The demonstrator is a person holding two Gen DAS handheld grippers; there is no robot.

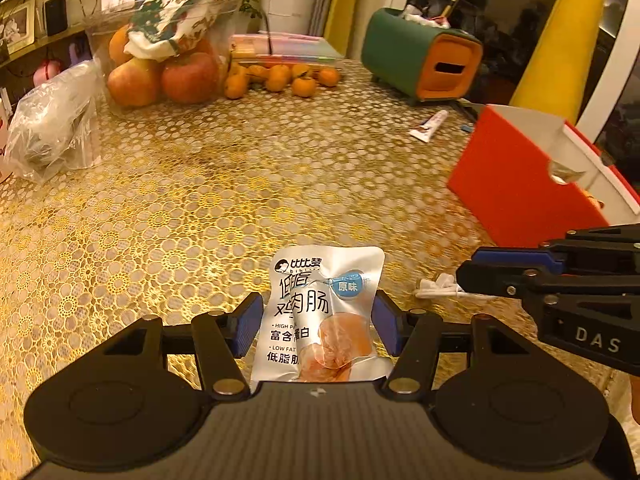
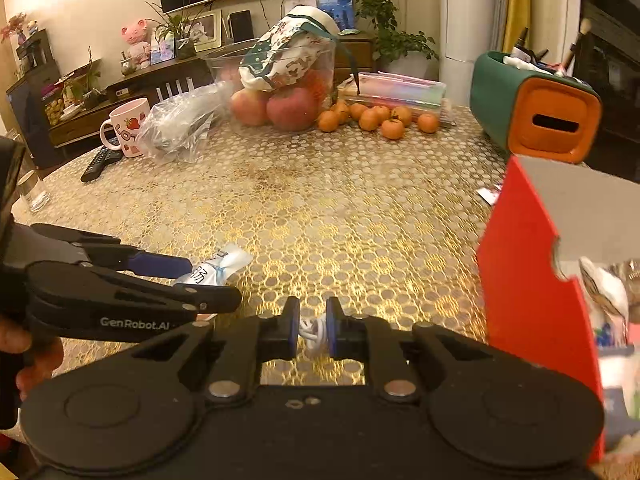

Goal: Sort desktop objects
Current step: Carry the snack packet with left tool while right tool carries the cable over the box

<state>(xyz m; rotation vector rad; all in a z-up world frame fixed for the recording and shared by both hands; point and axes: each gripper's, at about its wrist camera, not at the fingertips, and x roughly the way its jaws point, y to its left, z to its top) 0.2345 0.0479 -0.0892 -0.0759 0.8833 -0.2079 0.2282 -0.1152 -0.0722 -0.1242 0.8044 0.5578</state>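
Two grippers are loaded, each clamped on one item above the gold-patterned tablecloth [image 1: 240, 168]. The left gripper [image 1: 316, 320] has its blue pads pressed against both side edges of a silver chicken-sausage packet [image 1: 320, 312]; the packet's long axis runs straight out along the fingers, top seal pointing away from the camera. The right gripper [image 2: 313, 330] is closed almost fully on a bundled white cable [image 2: 314, 330], which sits pinched between the pads with loops showing above and below the grip line.

Outward from the jaws, the controlling relation is the red open-top box [image 2: 528, 280]. It stands to the right of both grippers, and other items already lie inside it. In the right wrist view its near wall rises just beside the right gripper, while the left gripper lies on the far side, with the right gripper between it and the box. The right hand is therefore judged nearer for a drop-off.

Farther back, apples [image 2: 288, 110] and tangerines [image 2: 376, 118] rest well clear of both loads.
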